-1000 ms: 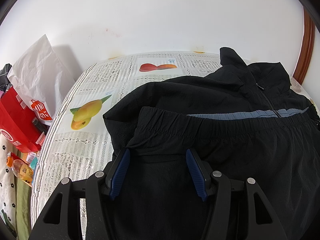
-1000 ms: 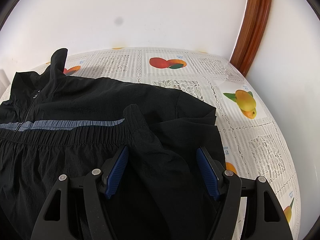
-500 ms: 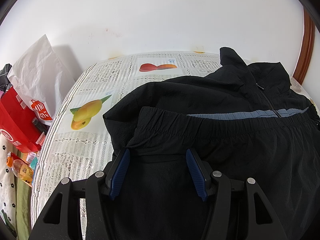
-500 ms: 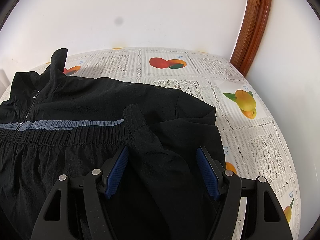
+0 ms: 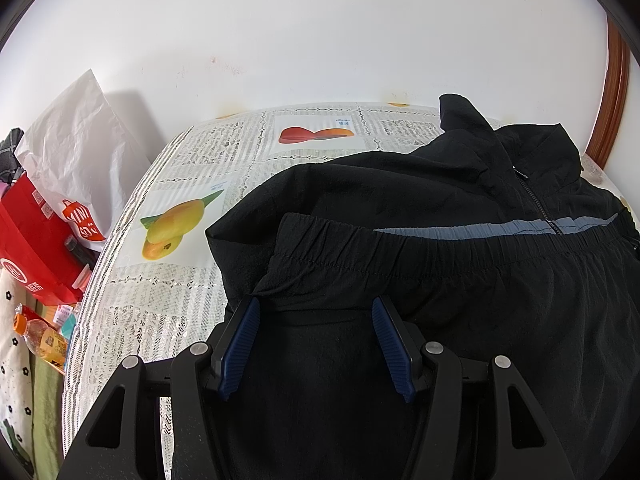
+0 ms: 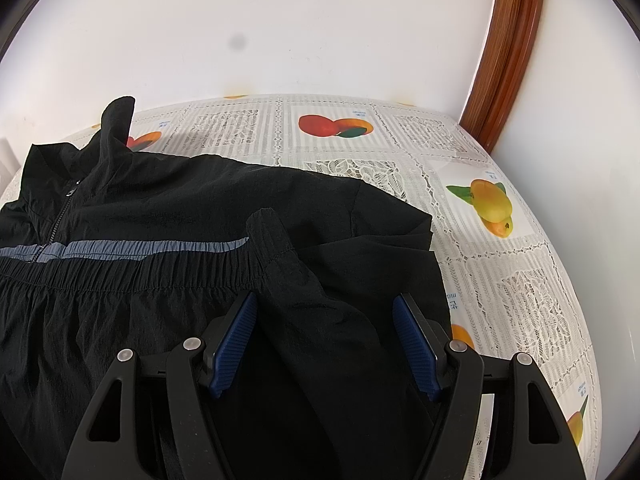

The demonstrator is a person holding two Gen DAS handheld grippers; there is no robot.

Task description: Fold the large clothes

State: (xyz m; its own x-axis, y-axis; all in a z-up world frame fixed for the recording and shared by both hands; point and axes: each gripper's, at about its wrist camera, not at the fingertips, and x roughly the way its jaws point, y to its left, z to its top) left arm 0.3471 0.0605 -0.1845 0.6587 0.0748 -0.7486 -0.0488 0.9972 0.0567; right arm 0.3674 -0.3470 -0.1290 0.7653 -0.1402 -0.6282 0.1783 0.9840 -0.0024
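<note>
No change over last second: my left gripper (image 5: pixel 316 336) and right gripper (image 6: pixel 324 338) both half open, empty, parked over black jacket (image 5: pixel 460 184); hem (image 6: pixel 132 272) folded up, next fold pending

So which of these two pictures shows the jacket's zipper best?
The left wrist view: the zipper runs down from the collar to the grey stripe in fairly open sight. The right wrist view shows the same zipper only near its left edge, small and strongly bent by the lens.
</note>
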